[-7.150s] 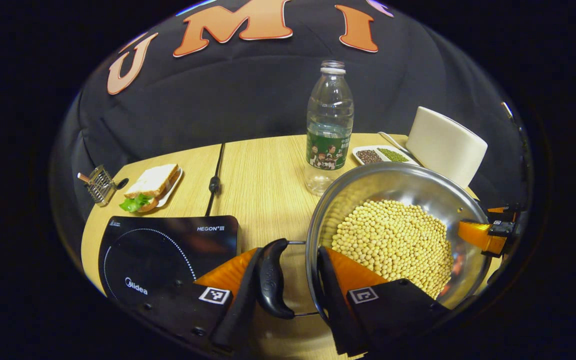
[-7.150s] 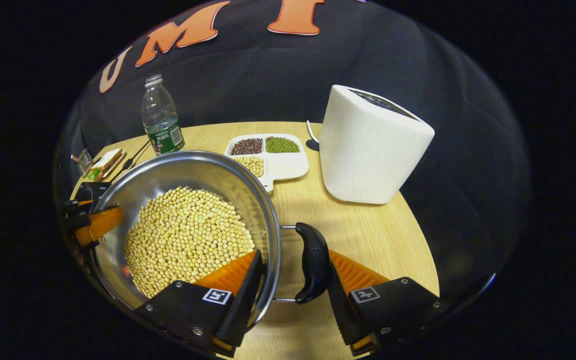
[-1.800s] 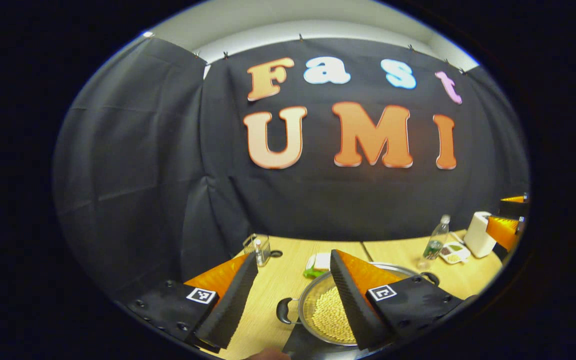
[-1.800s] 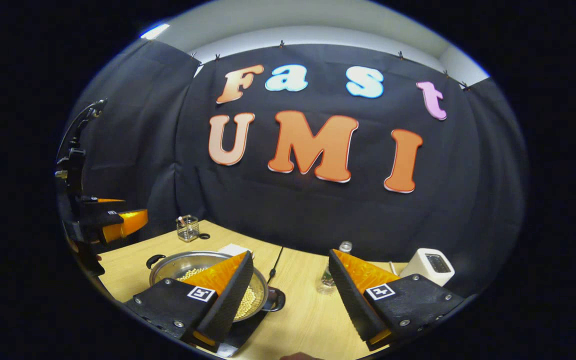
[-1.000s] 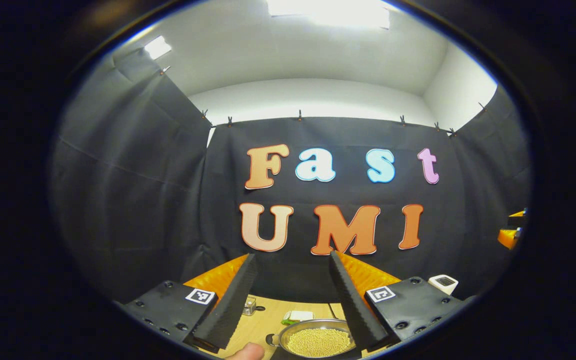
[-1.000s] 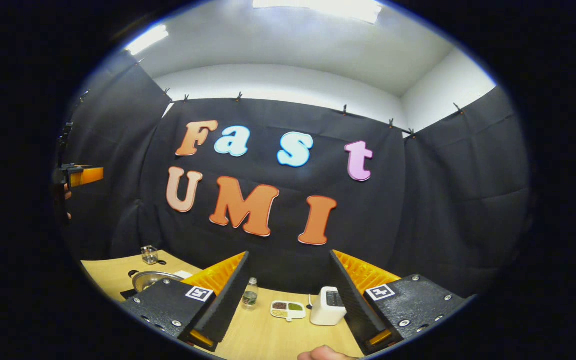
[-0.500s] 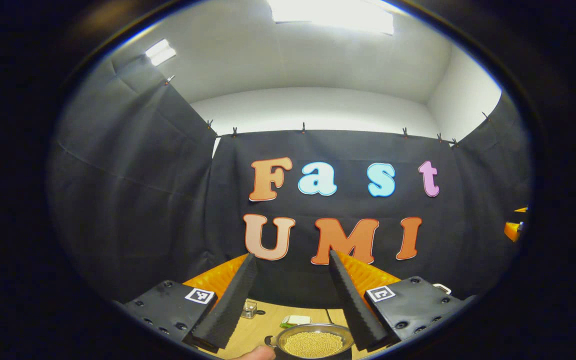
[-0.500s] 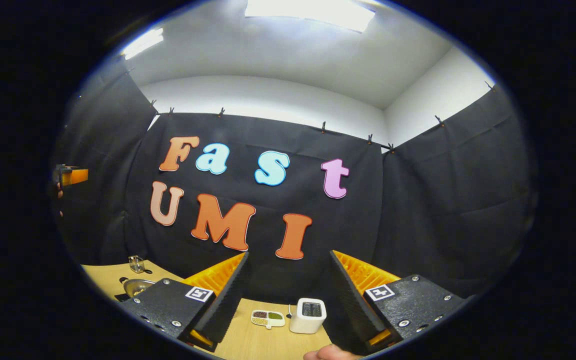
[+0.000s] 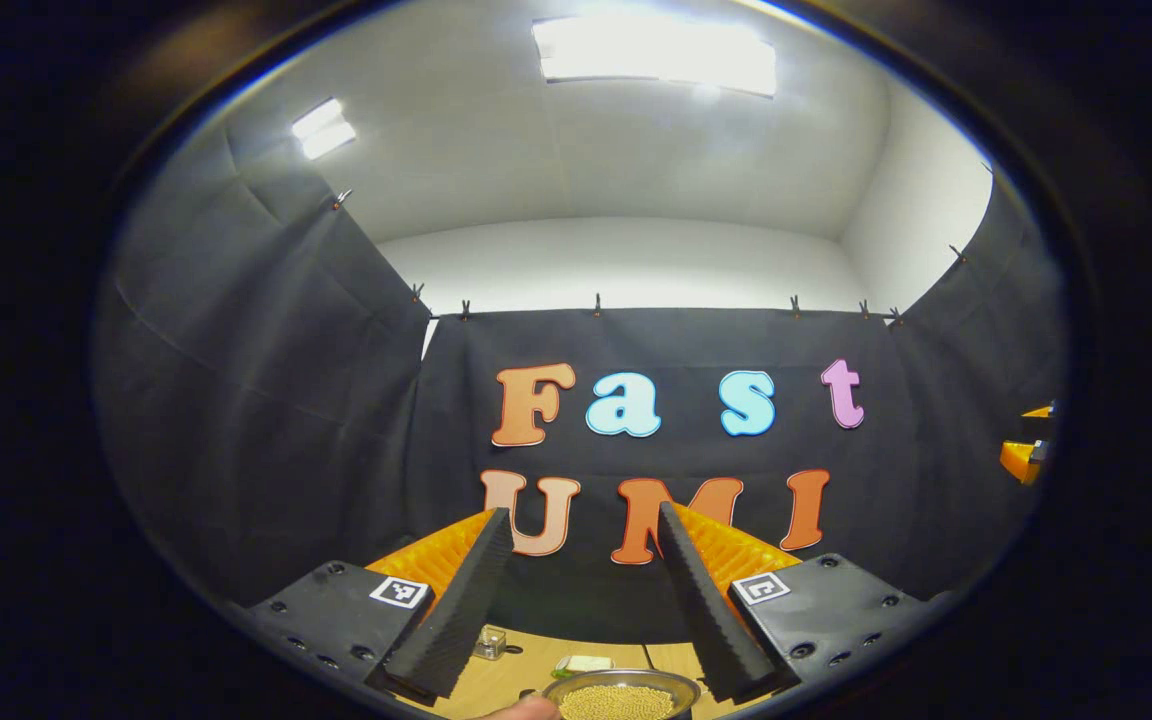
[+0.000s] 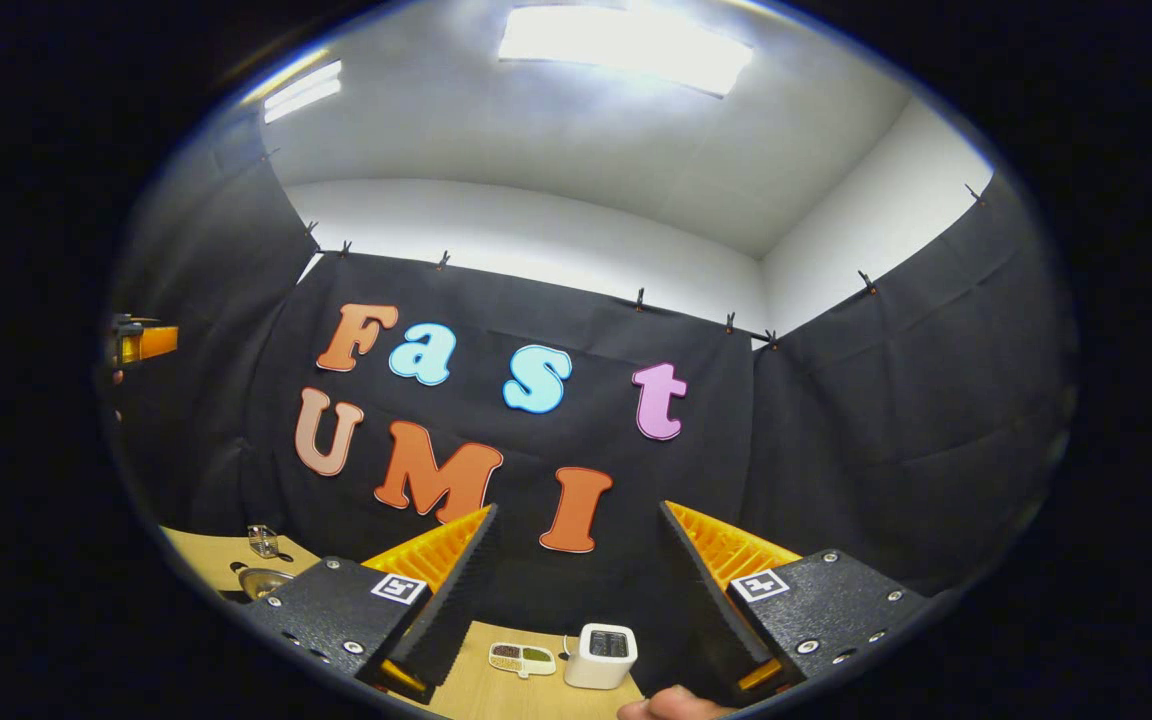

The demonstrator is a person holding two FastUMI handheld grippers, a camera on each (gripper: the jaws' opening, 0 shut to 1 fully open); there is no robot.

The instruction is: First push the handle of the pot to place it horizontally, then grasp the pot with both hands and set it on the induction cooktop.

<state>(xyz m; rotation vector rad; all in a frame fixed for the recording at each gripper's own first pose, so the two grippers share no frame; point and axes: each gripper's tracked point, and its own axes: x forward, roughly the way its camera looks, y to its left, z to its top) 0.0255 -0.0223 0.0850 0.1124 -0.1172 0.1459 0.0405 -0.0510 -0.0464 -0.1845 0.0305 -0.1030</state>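
Left hand-held gripper (image 9: pixel 576 590): raised high, fingers apart, empty. Right hand-held gripper (image 10: pixel 576 590): likewise spread, empty. Pot (image 9: pixel 621 695) of beans: far below on tabletop (image 9: pixel 526 665); cooktop beneath not discernible. Task apparently complete or nearly; placement unconfirmed.

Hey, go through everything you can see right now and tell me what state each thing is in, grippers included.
Left gripper: open, empty, raised above the table.
Right gripper: open, empty, raised above the table.
Pot: upright, full of yellow beans, held by neither gripper; what it rests on is out of sight.
Tray: flat on the table, beans in its compartments.
White appliance: upright on the table beside the tray.
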